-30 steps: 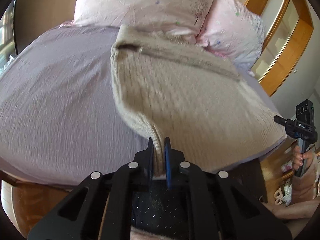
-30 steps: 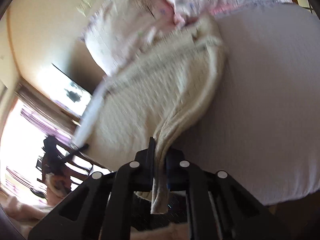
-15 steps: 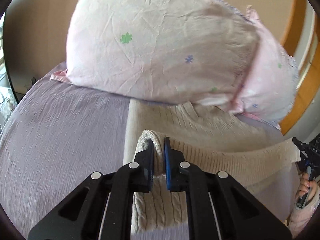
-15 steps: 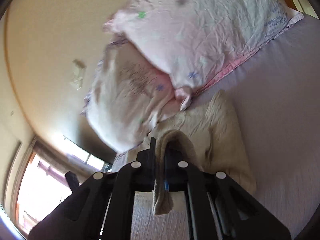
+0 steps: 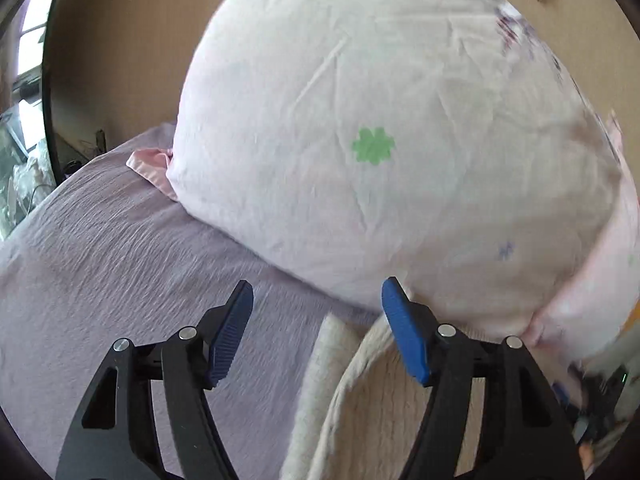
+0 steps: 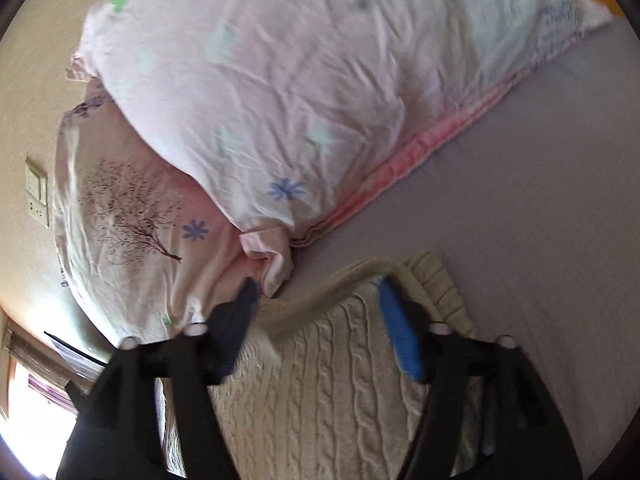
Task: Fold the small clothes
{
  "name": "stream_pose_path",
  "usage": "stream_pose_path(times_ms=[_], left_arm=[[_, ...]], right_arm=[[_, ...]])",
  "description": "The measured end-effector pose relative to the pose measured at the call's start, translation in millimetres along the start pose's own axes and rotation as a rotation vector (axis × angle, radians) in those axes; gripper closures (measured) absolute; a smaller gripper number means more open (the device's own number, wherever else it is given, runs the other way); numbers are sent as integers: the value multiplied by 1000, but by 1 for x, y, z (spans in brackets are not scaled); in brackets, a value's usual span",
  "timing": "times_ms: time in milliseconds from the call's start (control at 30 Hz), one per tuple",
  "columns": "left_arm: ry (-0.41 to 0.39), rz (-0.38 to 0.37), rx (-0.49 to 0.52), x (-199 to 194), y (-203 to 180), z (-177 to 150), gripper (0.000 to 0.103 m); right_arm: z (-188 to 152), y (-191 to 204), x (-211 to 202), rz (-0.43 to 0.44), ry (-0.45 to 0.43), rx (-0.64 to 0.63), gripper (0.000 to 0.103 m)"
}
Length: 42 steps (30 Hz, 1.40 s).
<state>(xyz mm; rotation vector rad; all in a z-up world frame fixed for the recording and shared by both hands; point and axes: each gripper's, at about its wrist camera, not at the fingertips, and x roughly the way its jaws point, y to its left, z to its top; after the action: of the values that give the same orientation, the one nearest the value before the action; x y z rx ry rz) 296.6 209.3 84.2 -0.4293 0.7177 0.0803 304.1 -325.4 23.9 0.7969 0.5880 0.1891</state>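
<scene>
A cream cable-knit sweater [image 6: 320,384] lies folded over on the lilac bedsheet [image 6: 540,208], its folded edge close to the pillows. In the left wrist view the sweater [image 5: 360,400] shows low between the fingers, under the right one. My left gripper [image 5: 316,300] is open and empty just above the sweater's edge, in front of a pillow. My right gripper [image 6: 316,292] is open and empty over the sweater's top edge, its blue pads [image 6: 400,336] spread wide.
A big pale pink pillow [image 5: 380,140] with flower prints fills the space just ahead of the left gripper. Two pink pillows [image 6: 260,80] lean on the wall ahead of the right gripper. Bare lilac sheet [image 5: 100,260] lies to the left.
Both grippers carried the sweater's hem up toward the pillows, folding it over, and have now opened and let go of it.
</scene>
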Motion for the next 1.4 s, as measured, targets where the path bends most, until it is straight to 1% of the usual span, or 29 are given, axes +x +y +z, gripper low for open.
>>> stream_pose_path(times_ms=[33, 67, 100, 167, 267, 300, 333, 367, 400, 433, 467, 533, 567, 600, 667, 733, 767, 800, 833, 900, 1000, 1033, 1100, 1200, 1233, 1267, 1300, 1333, 1400], left_arm=[[43, -14, 37, -3, 1, -9, 36], [80, -39, 61, -5, 2, -20, 36], [130, -77, 83, -6, 1, -32, 36], [204, -120, 103, -3, -7, -57, 36], [295, -147, 109, 9, -9, -82, 36], [304, -145, 105, 13, -10, -86, 37], [274, -143, 113, 10, -12, -85, 36], [288, -148, 101, 11, -14, -85, 37], [277, -147, 88, 10, -14, -83, 38], [281, -151, 63, 10, -15, -83, 42], [273, -150, 54, 13, -13, -80, 62], [303, -192, -29, 18, -10, -80, 82], [307, -207, -73, 18, -9, -79, 86], [310, -197, -80, 17, -6, -76, 88], [285, -159, -49, 3, -23, -69, 89], [254, -192, -43, -18, -48, -57, 90], [234, -212, -27, -30, -66, -52, 91], [210, -247, 11, -43, -98, -48, 91], [196, -270, 44, -47, -117, -44, 91], [188, -342, 109, -55, -177, -51, 91], [231, -443, 208, -41, -275, -85, 91], [267, -470, 253, -30, -308, -104, 91], [346, -513, 297, -6, -350, -135, 90], [491, -552, 278, 18, -375, -158, 90], [491, -563, 267, 16, -373, -157, 87], [469, -594, 262, 9, -368, -154, 84], [446, -644, 254, 0, -361, -147, 84], [415, -708, 232, -12, -351, -137, 80], [341, -754, 204, -38, -329, -120, 51]], right_arm=[[-1, 5, -10, 9, -29, -23, 17], [-2, 9, -16, 15, -39, -41, 15], [-5, 13, -23, 30, -41, -66, 14], [-12, 16, -32, 58, -31, -91, 13], [-25, 20, -39, 106, -13, -119, 11], [-28, 20, -39, 112, -12, -124, 11], [-34, 19, -42, 116, -13, -129, 11], [-35, 19, -41, 121, -16, -129, 10], [-36, 16, -41, 128, -21, -126, 10], [-36, 15, -42, 141, -27, -114, 10], [-36, 12, -43, 154, -30, -97, 9], [-36, 7, -47, 184, -26, -69, 9], [-35, 5, -49, 195, -26, -60, 9], [-34, 4, -52, 209, -30, -53, 9], [-31, 2, -59, 227, -47, -45, 9], [-27, 0, -70, 247, -74, -40, 9], [-24, -1, -76, 251, -91, -39, 9], [-21, -3, -84, 252, -117, -43, 9], [-18, -4, -90, 245, -134, -47, 9], [-12, -6, -101, 205, -179, -65, 9], [0, -19, -113, 141, -225, -68, 9], [2, -23, -115, 129, -230, -63, 9], [7, -31, -116, 103, -227, -52, 9], [12, -42, -110, 77, -190, -36, 9], [13, -45, -107, 79, -168, -27, 9], [13, -47, -103, 86, -140, -22, 9], [12, -45, -100, 89, -124, -25, 9], [12, -44, -96, 90, -95, -35, 9], [10, -40, -86, 91, -32, -59, 9]])
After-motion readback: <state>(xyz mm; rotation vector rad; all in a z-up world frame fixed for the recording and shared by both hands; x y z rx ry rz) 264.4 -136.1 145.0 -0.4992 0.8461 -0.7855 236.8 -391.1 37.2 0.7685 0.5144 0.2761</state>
